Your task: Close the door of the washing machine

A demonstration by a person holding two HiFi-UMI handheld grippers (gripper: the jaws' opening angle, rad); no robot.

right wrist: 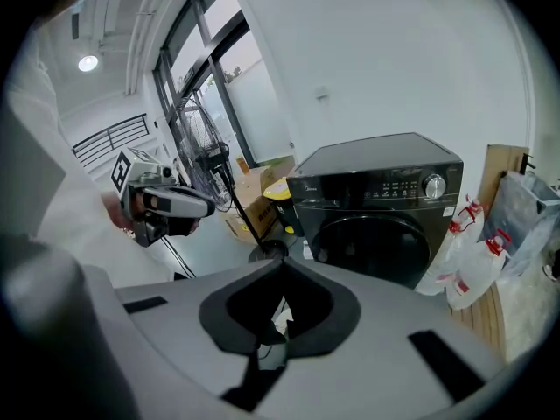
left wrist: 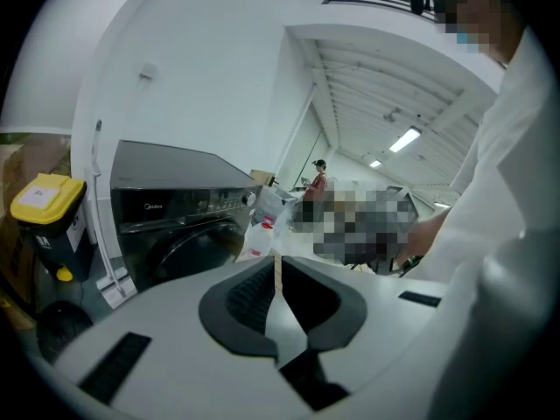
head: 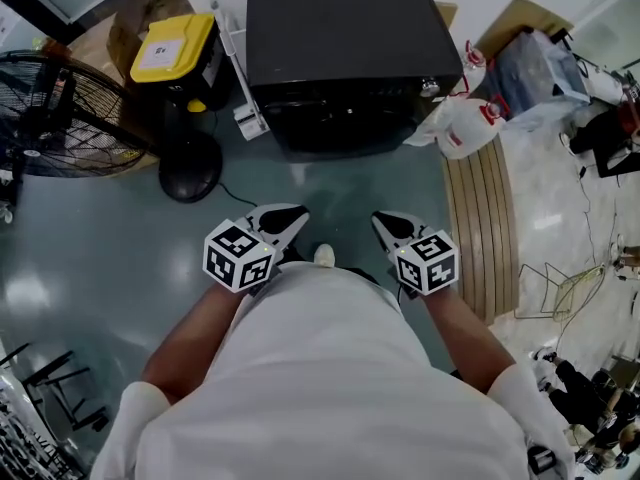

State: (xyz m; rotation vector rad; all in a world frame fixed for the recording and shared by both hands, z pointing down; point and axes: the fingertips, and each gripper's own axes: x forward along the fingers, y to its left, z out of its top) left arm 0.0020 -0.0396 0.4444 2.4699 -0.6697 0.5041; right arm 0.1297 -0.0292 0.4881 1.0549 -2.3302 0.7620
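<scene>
The black front-loading washing machine (head: 340,58) stands ahead of me on the floor. Its round dark door (right wrist: 376,243) lies flush with the front, as the left gripper view also shows for the door (left wrist: 188,252). Both grippers hang in the air in front of my body, well short of the machine and touching nothing. My left gripper (head: 297,213) has its fingertips together with only a hairline slit and nothing between them (left wrist: 276,261). My right gripper (head: 383,220) is shut and empty (right wrist: 282,262). The left gripper (right wrist: 208,206) also shows at the left of the right gripper view.
A black bin with a yellow lid (head: 175,53) and a standing fan (head: 60,108) are left of the machine. A white pipe (head: 240,68) leans against its left side. White bags (head: 465,123) and a slatted wooden board (head: 480,218) lie to its right.
</scene>
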